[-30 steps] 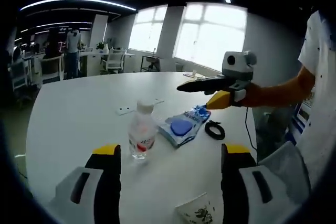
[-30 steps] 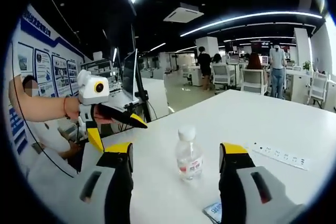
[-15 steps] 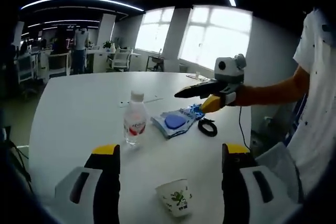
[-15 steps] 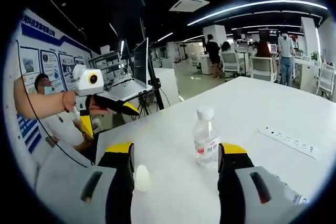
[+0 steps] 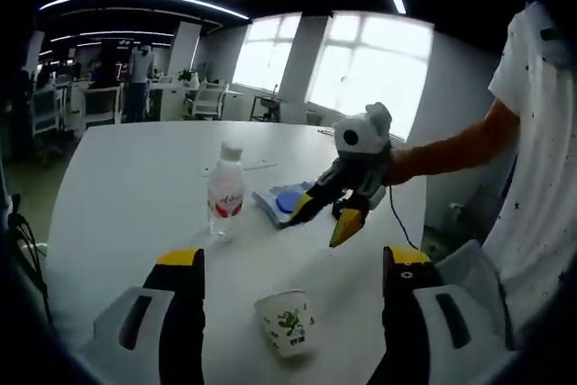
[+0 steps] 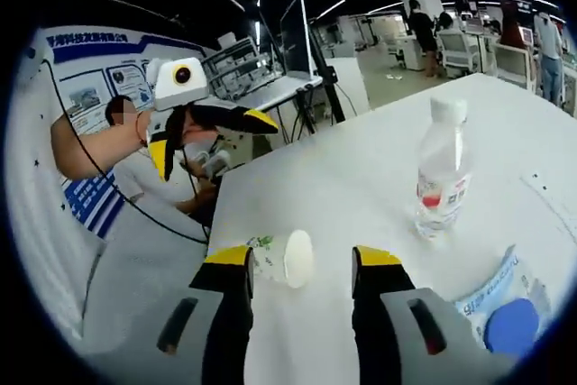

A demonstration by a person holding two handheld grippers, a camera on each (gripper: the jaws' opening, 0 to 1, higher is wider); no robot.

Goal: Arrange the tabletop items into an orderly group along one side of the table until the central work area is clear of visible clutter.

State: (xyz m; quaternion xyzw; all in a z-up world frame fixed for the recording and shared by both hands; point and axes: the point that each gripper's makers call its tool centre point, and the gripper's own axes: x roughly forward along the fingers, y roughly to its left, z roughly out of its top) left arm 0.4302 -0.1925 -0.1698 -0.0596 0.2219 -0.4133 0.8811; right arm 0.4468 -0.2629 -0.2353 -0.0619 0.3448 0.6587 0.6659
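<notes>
On the bench (image 5: 117, 196) we list an upright water bottle (image 5: 225, 191), a paper cup (image 5: 285, 323) and a blue packet (image 5: 281, 203). Left gripper (image 5: 285, 263) and right gripper (image 6: 300, 263): both wide open, holding nothing.

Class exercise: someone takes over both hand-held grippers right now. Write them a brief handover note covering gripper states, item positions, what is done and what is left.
Left hand-held gripper: open, empty, aimed at the paper cup.
Right hand-held gripper: open, empty, the cup on its side just ahead of it.
Water bottle upright mid-table; blue packet lies beside it.
Done: no grouping visible yet.
Left: move cup, bottle and packet to one edge of the white table.
</notes>
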